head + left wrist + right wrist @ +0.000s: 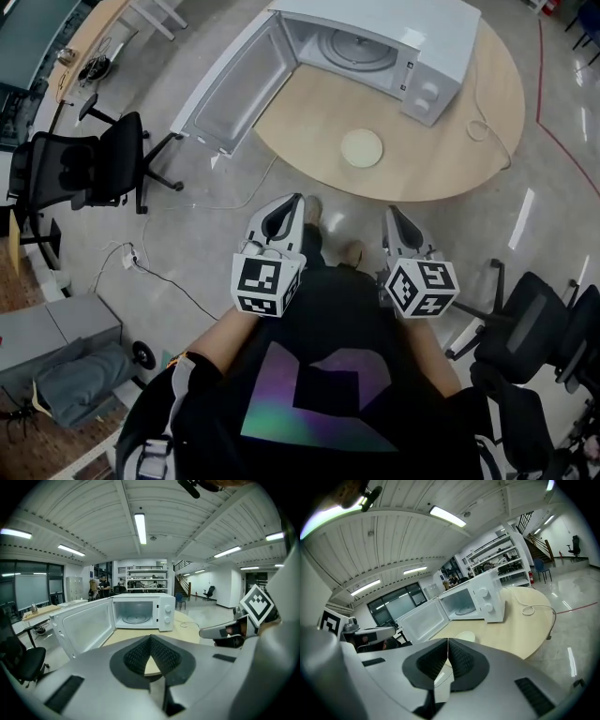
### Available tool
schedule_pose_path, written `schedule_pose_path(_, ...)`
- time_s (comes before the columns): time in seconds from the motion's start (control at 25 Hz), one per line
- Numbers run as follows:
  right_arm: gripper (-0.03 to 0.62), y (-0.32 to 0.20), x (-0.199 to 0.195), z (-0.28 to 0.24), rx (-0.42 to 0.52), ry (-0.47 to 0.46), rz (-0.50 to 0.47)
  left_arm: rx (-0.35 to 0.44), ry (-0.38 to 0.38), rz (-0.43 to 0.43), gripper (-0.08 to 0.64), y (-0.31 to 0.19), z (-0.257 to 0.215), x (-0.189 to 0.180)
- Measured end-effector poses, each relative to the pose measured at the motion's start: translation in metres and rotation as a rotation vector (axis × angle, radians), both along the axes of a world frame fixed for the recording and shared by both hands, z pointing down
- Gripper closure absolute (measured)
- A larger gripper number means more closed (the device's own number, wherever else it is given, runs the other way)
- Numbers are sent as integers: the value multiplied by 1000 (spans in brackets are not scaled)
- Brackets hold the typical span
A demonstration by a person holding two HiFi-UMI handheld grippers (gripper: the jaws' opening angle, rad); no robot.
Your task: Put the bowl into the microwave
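A pale cream bowl (362,148) sits upright near the front edge of the round wooden table (450,159); the right gripper view shows it (465,636) just past the jaws. Behind it stands a white microwave (375,47) (140,612) (473,603), its door (234,84) swung wide to the left and its cavity empty apart from the glass plate. My left gripper (298,199) (150,637) and right gripper (389,211) (448,640) are held close to my body, short of the table, both shut on nothing. In the left gripper view the bowl is hidden.
Black office chairs stand at the left (94,169) and at the right (534,328). A cable (169,281) trails over the floor on the left, and the microwave's cord (483,127) lies on the table's right side. A grey cabinet (56,328) is at the lower left.
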State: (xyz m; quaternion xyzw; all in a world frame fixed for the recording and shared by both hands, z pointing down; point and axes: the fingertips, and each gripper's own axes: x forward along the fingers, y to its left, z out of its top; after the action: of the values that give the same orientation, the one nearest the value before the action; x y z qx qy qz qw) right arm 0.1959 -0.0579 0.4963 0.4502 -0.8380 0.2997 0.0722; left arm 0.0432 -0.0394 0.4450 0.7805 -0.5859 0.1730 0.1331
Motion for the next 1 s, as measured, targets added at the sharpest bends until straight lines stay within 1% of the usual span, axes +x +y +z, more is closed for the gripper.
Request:
schedule_pose_path(0.24,575,-5,13,2,-5,-13,40,26,-9,3,514,-18,-8,-1)
schedule_pose_path(0.44,575,-16,15,4,-11,-10,66,34,-2,36,514,-42,-8,2)
schedule_pose_path(0.6,575,-29,9,11,-32,0,85,22,13,68,514,-63,0,0)
schedule_pose_path(0.76,575,-52,1,19,-65,25,109,3,28,110,514,-90,9,-6)
schedule_pose_path(1.0,575,-97,-15,20,-109,59,161,-10,45,181,514,-147,12,-19)
